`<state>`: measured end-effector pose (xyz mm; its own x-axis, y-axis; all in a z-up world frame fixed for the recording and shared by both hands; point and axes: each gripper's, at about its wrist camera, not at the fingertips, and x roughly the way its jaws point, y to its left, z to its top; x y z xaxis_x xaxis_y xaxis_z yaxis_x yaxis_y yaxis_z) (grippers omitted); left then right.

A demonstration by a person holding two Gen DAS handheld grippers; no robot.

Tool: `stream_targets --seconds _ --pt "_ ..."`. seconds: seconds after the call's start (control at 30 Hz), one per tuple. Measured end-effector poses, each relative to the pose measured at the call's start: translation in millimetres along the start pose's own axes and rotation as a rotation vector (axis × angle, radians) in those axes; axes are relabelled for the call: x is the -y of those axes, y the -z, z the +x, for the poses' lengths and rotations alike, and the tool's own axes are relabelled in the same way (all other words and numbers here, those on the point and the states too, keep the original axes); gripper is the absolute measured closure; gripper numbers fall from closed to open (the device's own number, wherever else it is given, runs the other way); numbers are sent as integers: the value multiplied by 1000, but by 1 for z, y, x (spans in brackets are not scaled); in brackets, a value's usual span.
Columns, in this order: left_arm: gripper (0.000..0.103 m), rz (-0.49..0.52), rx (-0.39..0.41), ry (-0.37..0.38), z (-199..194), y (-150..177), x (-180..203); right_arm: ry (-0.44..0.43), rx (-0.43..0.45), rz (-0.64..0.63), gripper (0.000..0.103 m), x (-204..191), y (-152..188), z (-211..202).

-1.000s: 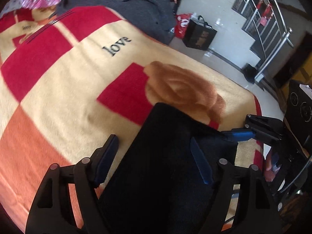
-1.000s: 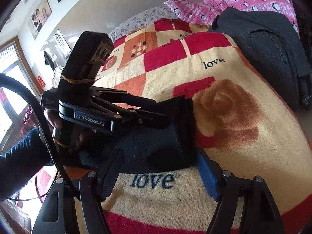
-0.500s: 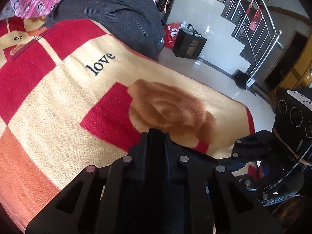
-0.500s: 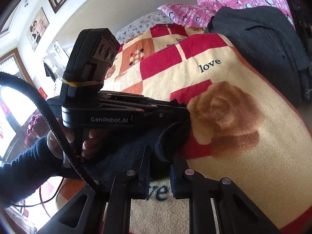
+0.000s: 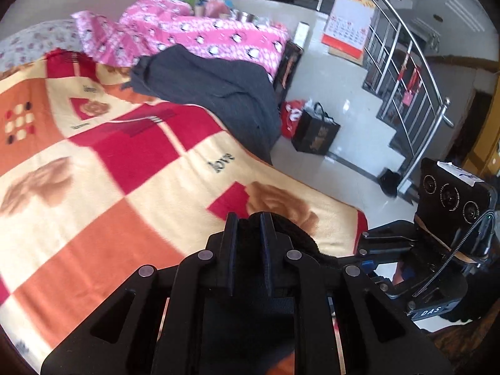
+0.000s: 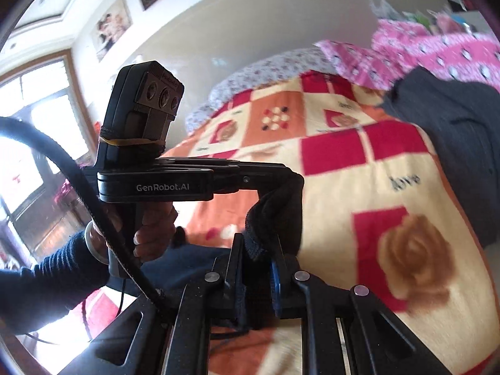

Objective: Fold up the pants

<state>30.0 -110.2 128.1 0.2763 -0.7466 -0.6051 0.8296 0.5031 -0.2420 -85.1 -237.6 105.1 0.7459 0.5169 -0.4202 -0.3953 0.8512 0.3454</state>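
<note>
Left gripper [image 5: 250,222] clamped on dark pants [image 5: 297,237]. Right gripper [image 6: 256,250] clamped on same pants, above blanket [image 6: 359,187] at 12 o'clock.

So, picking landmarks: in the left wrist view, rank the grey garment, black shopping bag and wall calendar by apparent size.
1. grey garment
2. and 3. black shopping bag and wall calendar look alike; distance leaves them unranked.

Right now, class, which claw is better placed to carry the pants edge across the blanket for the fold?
Neither alone. The left claw and the right claw are both shut on the dark pants with the edge raised off the blanket; they should likely move together.
</note>
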Motion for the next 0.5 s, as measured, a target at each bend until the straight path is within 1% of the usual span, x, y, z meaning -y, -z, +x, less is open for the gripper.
stream_targets --seconds 0.13,0.23,0.33,0.4,0.5 --pt "91 -71 17 -75 -45 37 -20 -85 -55 -77 89 -42 -2 27" --pt "91 -136 17 -138 -65 64 -34 -153 -99 -130 90 -72 3 51" --pt "91 -228 16 -157 -75 90 -49 -202 -130 -164 90 -95 9 70" --pt "91 -282 18 -158 -78 103 -57 -216 -162 -187 90 -106 11 81" --pt "91 -361 24 -163 -84 124 -72 -249 -216 -145 90 -105 15 98"
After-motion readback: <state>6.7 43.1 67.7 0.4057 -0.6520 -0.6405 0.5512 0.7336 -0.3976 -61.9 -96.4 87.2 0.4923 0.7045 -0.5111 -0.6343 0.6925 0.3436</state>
